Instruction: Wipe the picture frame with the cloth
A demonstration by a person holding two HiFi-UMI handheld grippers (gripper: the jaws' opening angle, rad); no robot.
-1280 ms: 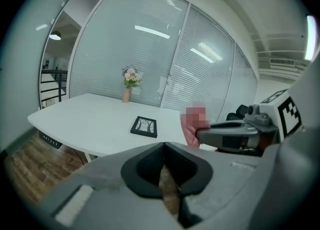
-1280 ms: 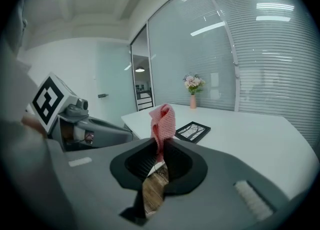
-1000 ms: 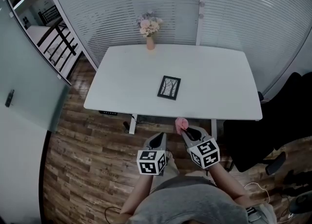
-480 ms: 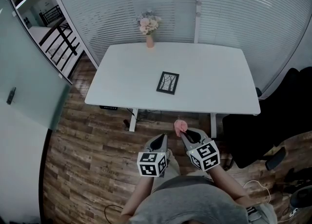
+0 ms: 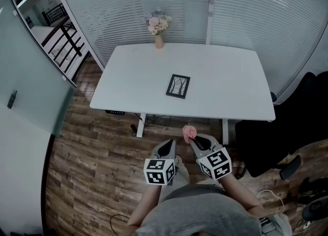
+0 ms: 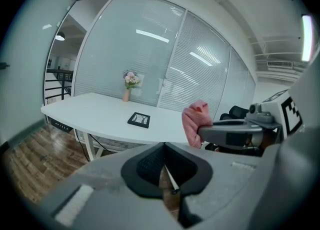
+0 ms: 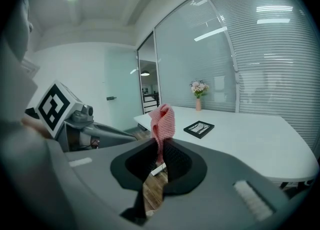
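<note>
At the far left of the head view there was a glass wall [image 5: 31,101], and beside it the wooden floor [image 5: 87,148], on which you were standing.

Your left gripper [image 5: 167,148] was held low in front of your body, over the floor and short of the table's near edge. Its jaws were pressed together and nothing was between them.

Further right, the picture frame [image 5: 178,86] lay flat near the middle of the white table [image 5: 230,76], well apart from both grippers. A vase of flowers [image 5: 158,28] stood at the far edge of the table, behind the frame and well apart from it.

Just beside the left gripper, your right gripper [image 5: 194,139] was clamped on the pink cloth [image 5: 189,131]. The cloth stood up in a bunch from between the jaws. At the right side a black chair [image 5: 271,132] was near the table corner.

In my judgement the step in hand was the approach: the cloth was already gripped, but the wiping was not yet begun, because neither gripper was over the table.

The next move would call for bringing the right gripper forward over the table and lowering it until the cloth, not the jaws, touches the frame. The frame looked light and may slide when you wipe it, so the closed left gripper could press on one edge to keep it in place.
</note>
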